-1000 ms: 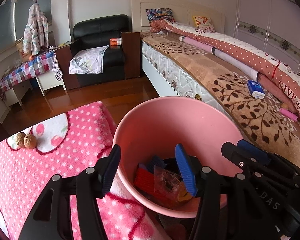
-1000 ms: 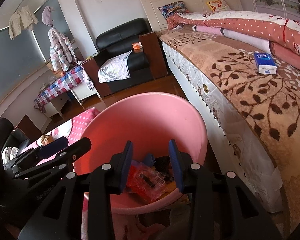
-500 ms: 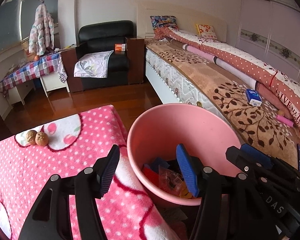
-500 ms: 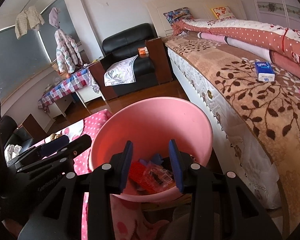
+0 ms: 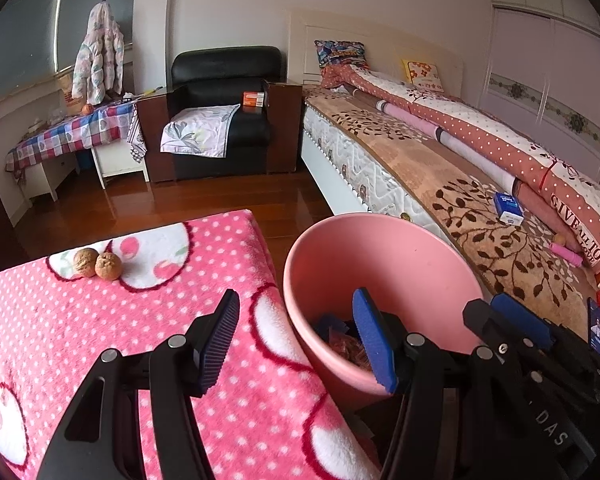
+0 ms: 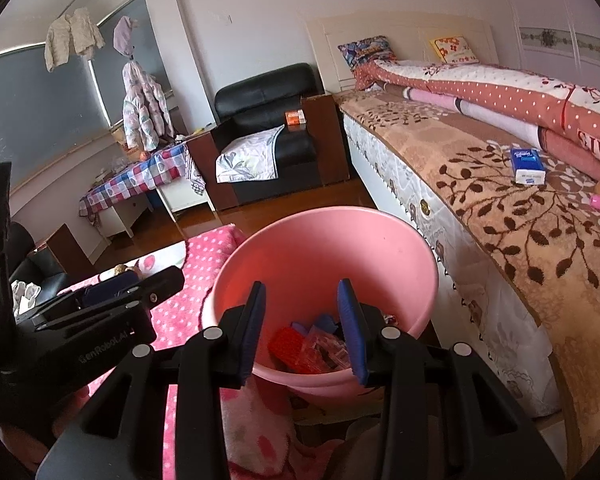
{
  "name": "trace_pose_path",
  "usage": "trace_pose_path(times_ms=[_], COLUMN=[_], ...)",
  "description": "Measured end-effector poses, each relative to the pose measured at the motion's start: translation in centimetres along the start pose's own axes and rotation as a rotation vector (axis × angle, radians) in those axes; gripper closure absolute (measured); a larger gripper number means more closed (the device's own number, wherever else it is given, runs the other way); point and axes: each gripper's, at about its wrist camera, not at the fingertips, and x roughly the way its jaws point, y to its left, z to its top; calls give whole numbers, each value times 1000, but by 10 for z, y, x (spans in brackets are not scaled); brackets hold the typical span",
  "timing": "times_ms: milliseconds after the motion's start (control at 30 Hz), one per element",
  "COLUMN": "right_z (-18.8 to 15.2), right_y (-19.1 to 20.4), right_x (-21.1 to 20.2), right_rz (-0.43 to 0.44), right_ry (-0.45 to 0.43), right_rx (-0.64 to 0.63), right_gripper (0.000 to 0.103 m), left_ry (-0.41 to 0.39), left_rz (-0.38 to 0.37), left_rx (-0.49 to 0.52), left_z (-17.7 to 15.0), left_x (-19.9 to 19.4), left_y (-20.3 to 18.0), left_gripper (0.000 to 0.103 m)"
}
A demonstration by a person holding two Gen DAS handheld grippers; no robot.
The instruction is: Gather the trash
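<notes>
Between desk [image 5: 100, 340] and bed [image 5: 440, 176], the pink bin [image 5: 380, 240] already holds wrappers [image 6: 312, 348]. Both the left gripper [image 5: 296, 336] and right gripper [image 6: 302, 326] hover above it, jaws apart and empty (drop apparently done). Next comes picking a fresh target, perhaps the walnuts [image 5: 98, 264].

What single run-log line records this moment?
left gripper: open, empty | right gripper: open, empty | pink bin: holds wrappers | walnuts: on pink blanket
</notes>
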Motion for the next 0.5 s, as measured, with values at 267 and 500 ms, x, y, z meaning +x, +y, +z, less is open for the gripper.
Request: trace_pose_path(times_ms=[267,500], right_z=[-6,-11], right_y=[12,26], right_x=[-11,-19], right_rz=[5,1], right_ry=[-18,-29], right_rx=[-8,-38], right_gripper=[58,57], left_ry=[-11,-45], left_rz=[0,3], left_rx=[-26,-35], left_z=[-5,-10], left_x=[-17,-38], left_y=[14,22], left_gripper=[45,45])
